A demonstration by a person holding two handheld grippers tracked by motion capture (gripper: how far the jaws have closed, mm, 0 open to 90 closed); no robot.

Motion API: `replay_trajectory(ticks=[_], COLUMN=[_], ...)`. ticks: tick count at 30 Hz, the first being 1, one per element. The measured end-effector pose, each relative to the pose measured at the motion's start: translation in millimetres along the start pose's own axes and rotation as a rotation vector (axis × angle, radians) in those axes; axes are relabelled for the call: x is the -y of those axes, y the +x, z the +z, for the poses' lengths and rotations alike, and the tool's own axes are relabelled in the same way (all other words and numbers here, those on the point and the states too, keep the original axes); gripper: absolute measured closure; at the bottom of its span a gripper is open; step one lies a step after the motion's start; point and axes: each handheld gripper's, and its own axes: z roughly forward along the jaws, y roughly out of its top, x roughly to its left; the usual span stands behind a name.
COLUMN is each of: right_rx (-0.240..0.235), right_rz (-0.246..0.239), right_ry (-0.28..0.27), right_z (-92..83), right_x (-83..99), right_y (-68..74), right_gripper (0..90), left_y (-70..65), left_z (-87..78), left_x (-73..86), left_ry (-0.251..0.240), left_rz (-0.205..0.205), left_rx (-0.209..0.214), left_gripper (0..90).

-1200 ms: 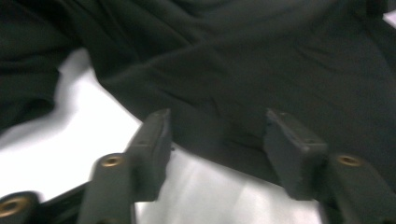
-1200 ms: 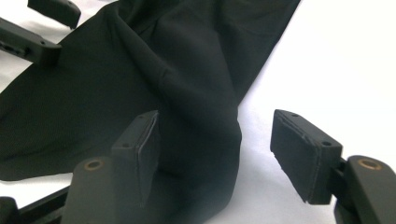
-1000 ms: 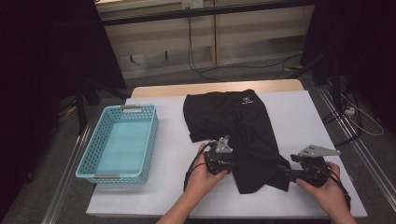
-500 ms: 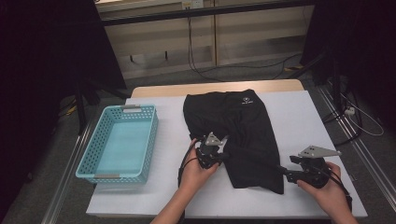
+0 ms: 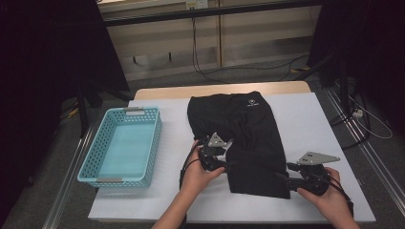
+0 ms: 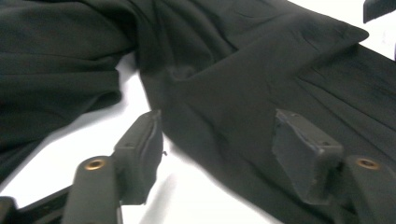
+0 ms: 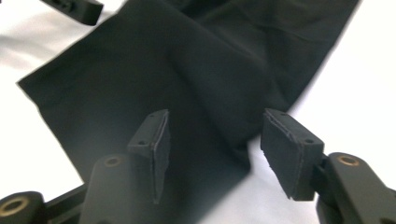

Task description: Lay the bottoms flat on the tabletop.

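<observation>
Two grippers work a black garment (image 5: 248,138), seemingly shorts, lying on the white worktop (image 5: 315,124) just right of the blue basket (image 5: 125,145). The left gripper (image 5: 228,164) sits at the garment's left edge; its fingers (image 6: 140,149) have just been opening and now stand apart, one over bare worktop, the other over cloth, nothing pinched between them. The right gripper (image 5: 282,177) lies at the garment's near right corner, its fingers (image 7: 156,149) also parted, straddling the hem without pressing on it.

Judging from this, the step in hand looks like a fold toward a packet small enough for the basket. To do it well, each gripper should slide one finger under the edge and take every layer before closing, both pinching at matching spots on the hem so the fold stays square. Lift low and carry the cloth evenly so it does not bunch.

Black fabric hides much: creases and layer counts are hard to read, and the left-hand bunching beside the garment's fold cannot be sorted into leg or waistband. The small white logo (image 5: 250,102) is too small to read.
</observation>
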Motion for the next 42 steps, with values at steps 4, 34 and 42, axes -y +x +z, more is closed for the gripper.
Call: replay_trajectory(ticks=[4,34,42], right_rx=[-0.067,-0.204,-0.229], right_rz=[-0.032,-0.23,-0.193], right_ry=[-0.006,0.062,0.089], right_z=[6.0,34.0,28.4], right_x=[-3.5,-0.3,1.2], right_y=[13.1,61.4,55.8], right_gripper=[41.4,88.3,89.0], left_y=[7.4,24.3,25.7], left_z=[-6.9,-22.9,-25.8], left_x=[-1.0,1.5,1.3], left_ry=[-0.013,-0.037,-0.041], left_rz=[-0.021,-0.071,-0.077], left_rx=[-0.014,-0.043,-0.039], left_gripper=[25.6,19.8,19.8])
